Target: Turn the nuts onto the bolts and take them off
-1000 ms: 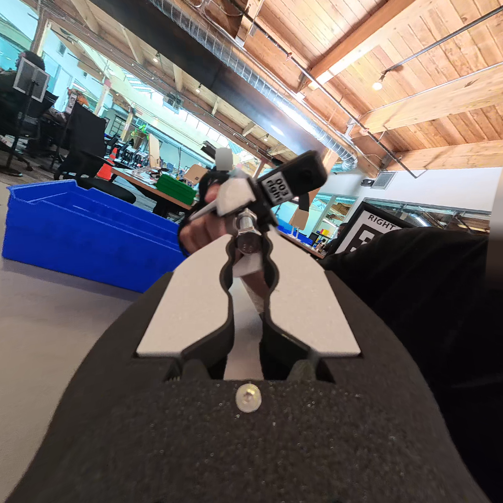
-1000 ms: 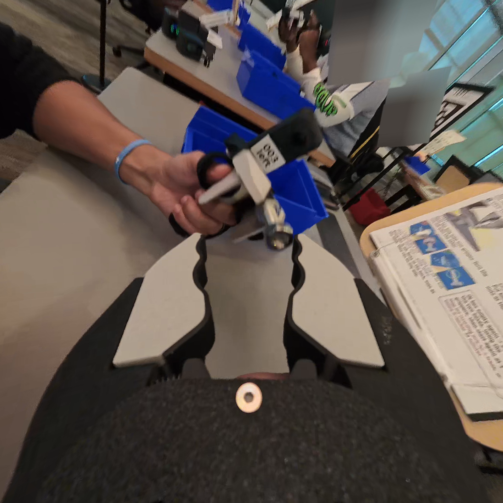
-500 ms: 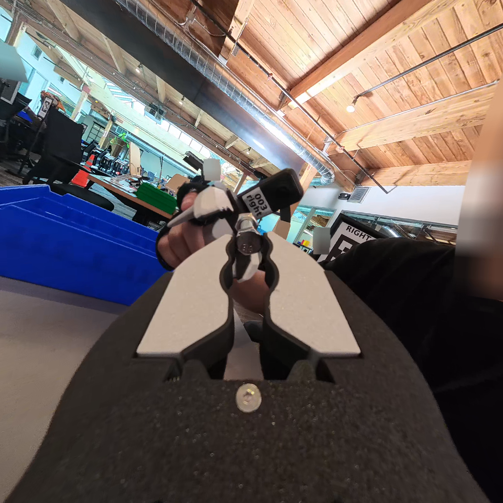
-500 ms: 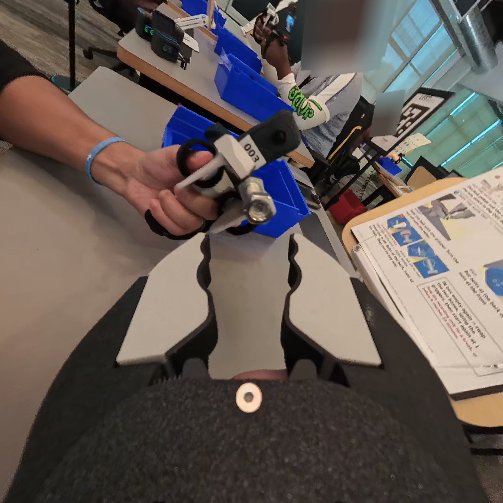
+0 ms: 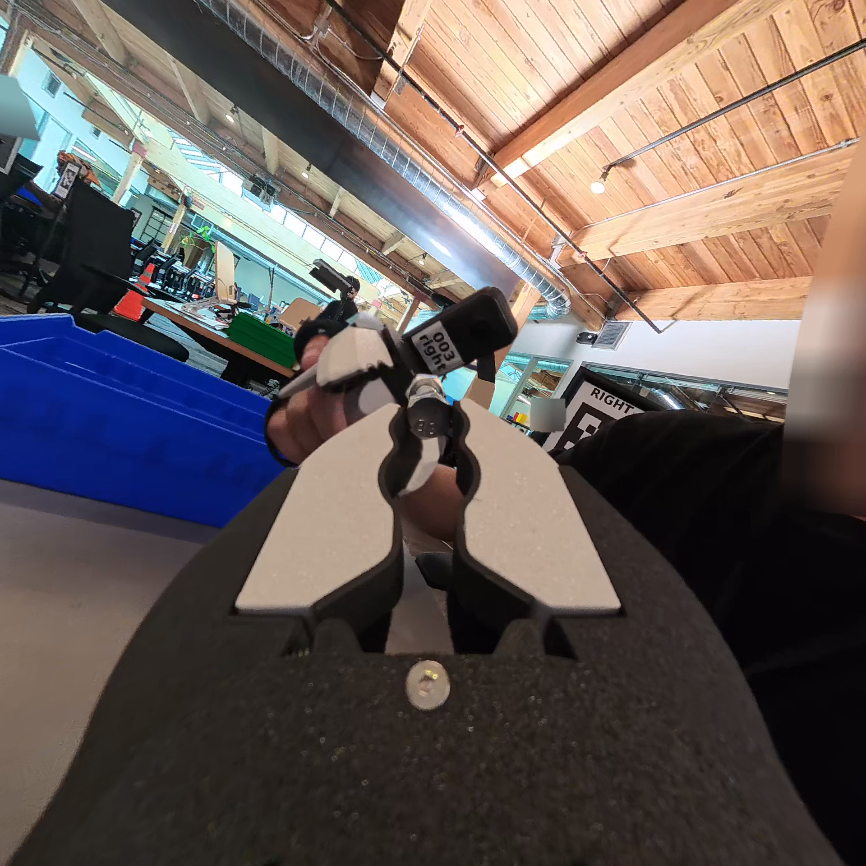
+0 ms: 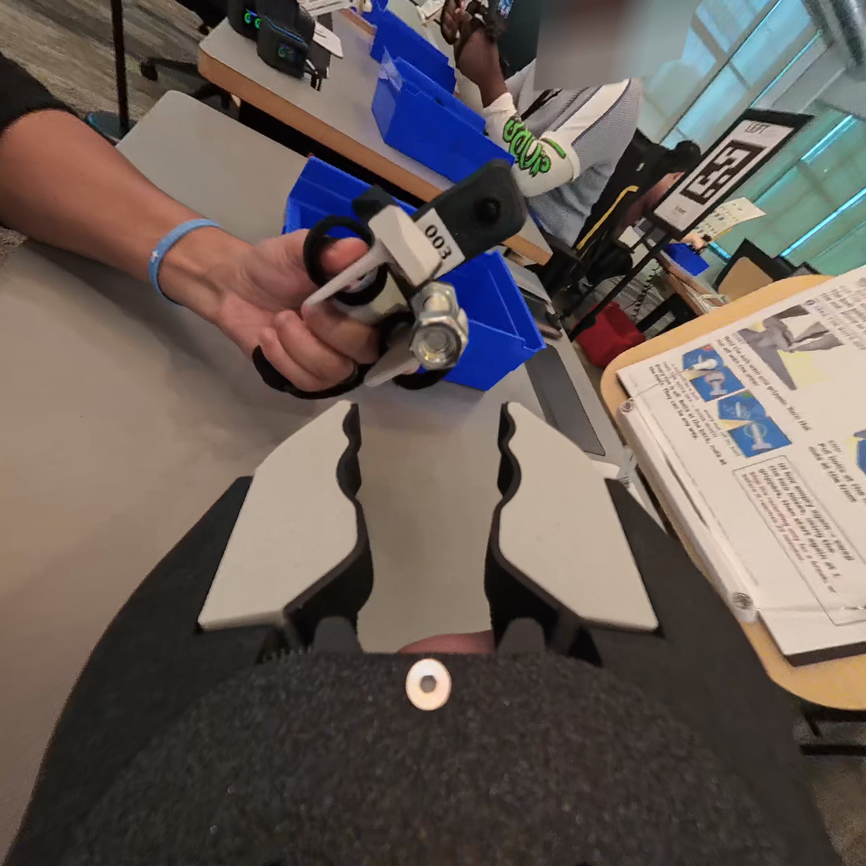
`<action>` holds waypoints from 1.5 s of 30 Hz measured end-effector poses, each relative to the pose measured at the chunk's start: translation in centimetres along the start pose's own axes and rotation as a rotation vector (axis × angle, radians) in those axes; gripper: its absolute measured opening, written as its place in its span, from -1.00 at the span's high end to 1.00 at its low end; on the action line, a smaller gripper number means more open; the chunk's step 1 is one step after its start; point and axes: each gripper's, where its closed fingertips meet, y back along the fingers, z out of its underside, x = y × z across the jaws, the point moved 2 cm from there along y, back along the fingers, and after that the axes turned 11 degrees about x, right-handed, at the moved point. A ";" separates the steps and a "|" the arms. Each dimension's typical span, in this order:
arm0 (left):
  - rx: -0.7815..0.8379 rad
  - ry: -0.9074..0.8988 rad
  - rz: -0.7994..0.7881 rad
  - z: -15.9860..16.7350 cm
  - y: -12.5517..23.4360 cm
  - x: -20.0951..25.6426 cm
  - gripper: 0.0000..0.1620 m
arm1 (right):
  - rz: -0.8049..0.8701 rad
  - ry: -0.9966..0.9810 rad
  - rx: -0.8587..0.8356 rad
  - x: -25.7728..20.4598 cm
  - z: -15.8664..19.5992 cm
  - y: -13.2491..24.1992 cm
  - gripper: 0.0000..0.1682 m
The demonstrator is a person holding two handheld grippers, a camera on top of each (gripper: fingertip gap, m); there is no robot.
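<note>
My left gripper (image 5: 429, 414) is shut on the head of a steel bolt (image 5: 427, 425), held up above the grey table. In the right wrist view this left gripper (image 6: 407, 323) is held by a hand with a blue wristband, and the bolt's threaded end (image 6: 436, 349) points at the camera with a hex nut (image 6: 440, 314) on it. My right gripper (image 6: 429, 421) is open and empty. Its fingertips (image 6: 349, 421) sit just below and short of the nut, not around it. The right gripper also shows beyond the bolt in the left wrist view (image 5: 375, 375).
A blue bin (image 6: 492, 318) stands on the grey table (image 6: 117, 468) behind the grippers and also shows in the left wrist view (image 5: 117, 421). A printed instruction sheet (image 6: 750, 468) lies on a wooden board at the right. A person (image 6: 539, 140) sits at a far table with more blue bins (image 6: 421, 117). My left and right fingertips are right by each other.
The two grippers have come closer together: the bolt and nut now look larger and nearer above my open right fingertips. The left stays shut on the bolt, the right stays open.
</note>
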 end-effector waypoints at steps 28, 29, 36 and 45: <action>0.036 0.022 0.010 -0.6 0.3 0.0 0.78 | 0.046 0.043 -0.042 -0.3 1.1 -1.0 0.31; 0.042 0.025 0.006 -0.6 0.4 -0.1 0.78 | 0.054 0.072 -0.021 -0.4 -0.2 -0.8 0.31; 0.040 0.023 0.014 -0.6 0.3 0.2 0.79 | 0.056 0.154 -0.030 -1.6 -1.2 -1.6 0.33; 0.055 0.026 -0.009 -0.8 0.6 -0.3 0.79 | 0.132 0.170 0.031 -1.2 -3.7 -0.6 0.35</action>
